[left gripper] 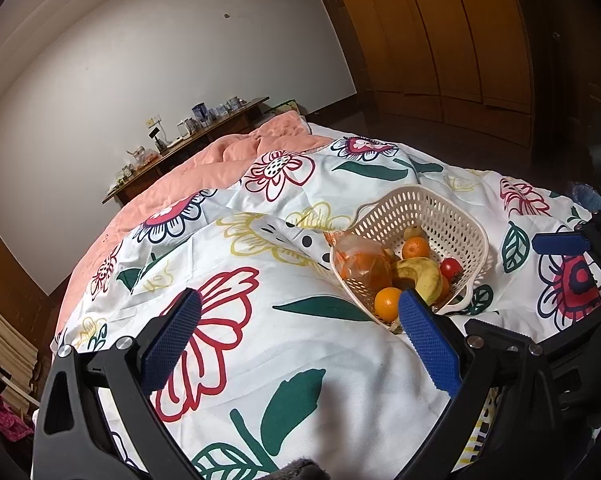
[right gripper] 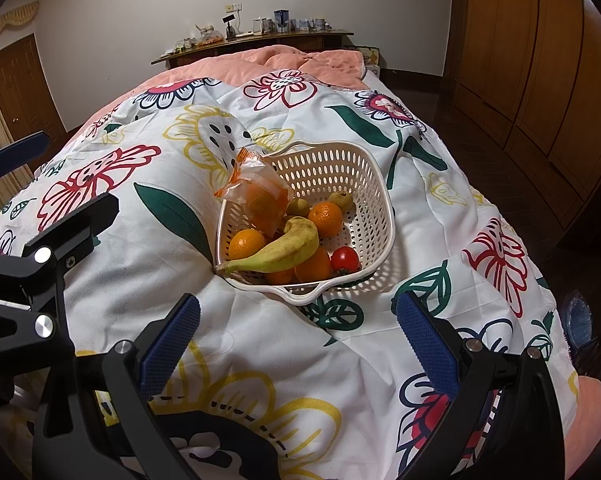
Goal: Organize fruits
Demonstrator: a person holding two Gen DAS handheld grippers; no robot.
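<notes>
A cream perforated basket (right gripper: 374,184) of fruit sits on a flower-print quilt (right gripper: 140,280) spread over a bed, tilted slightly on the soft folds. The right wrist view looks nearly straight into it: one banana (right gripper: 278,254) lies across the middle, one red tomato (right gripper: 345,259) rests near the front rim, and a clear bag (right gripper: 258,190) with orange print leans over the left wall, holding orange fruit whose number cannot be told. Four loose oranges show here (two on top, two tucked under the banana), the plainest being one orange (right gripper: 326,218) beside the banana's upper end; two small greenish fruits lie behind. The left wrist view sees the basket (left gripper: 440,212) from the side, so only two oranges are clearly visible, and one blue pad of its tongs overlaps the near rim in the picture.

The left tongs (left gripper: 300,336) hang spread wide above bare quilt, gripping nothing. The right tongs (right gripper: 298,338) are likewise spread and empty, short of the basket's front lip. Only the left view shows the peach blanket's (left gripper: 204,160) long edge; both show a cluttered wooden shelf by the far wall.
</notes>
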